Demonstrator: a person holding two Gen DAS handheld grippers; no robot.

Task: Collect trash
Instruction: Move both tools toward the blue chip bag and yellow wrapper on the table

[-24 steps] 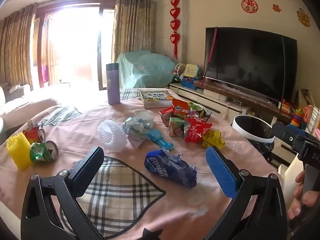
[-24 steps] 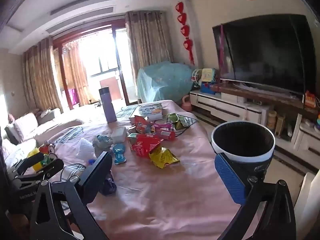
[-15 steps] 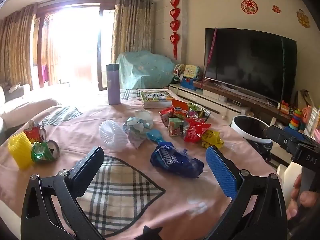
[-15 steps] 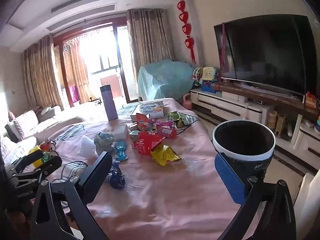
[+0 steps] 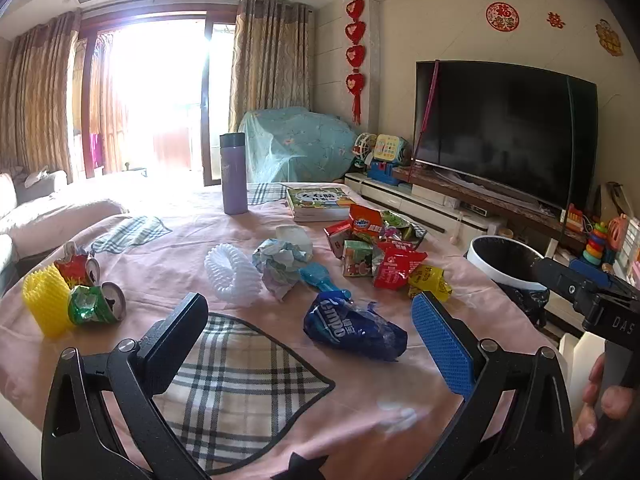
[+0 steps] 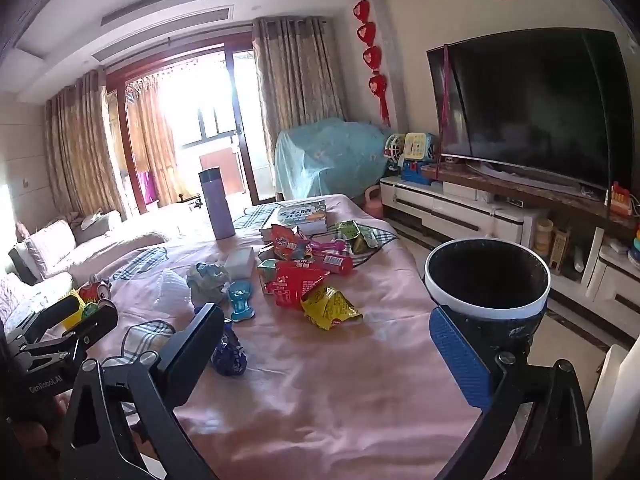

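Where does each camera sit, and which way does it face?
Left wrist: on the left gripper, open, facing across the table to the blue wrapper; a hand shows at right.
Right wrist: on the right gripper, open, facing the table and bin.
Shared: blue wrapper, bin, TV.

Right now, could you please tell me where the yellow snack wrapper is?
In the left wrist view, the yellow snack wrapper lies right of centre on the pink tablecloth, beside the red wrapper.

Left tongs (image 5: 316, 344) and right tongs (image 6: 332, 354) both spread wide, nothing between their fingers.
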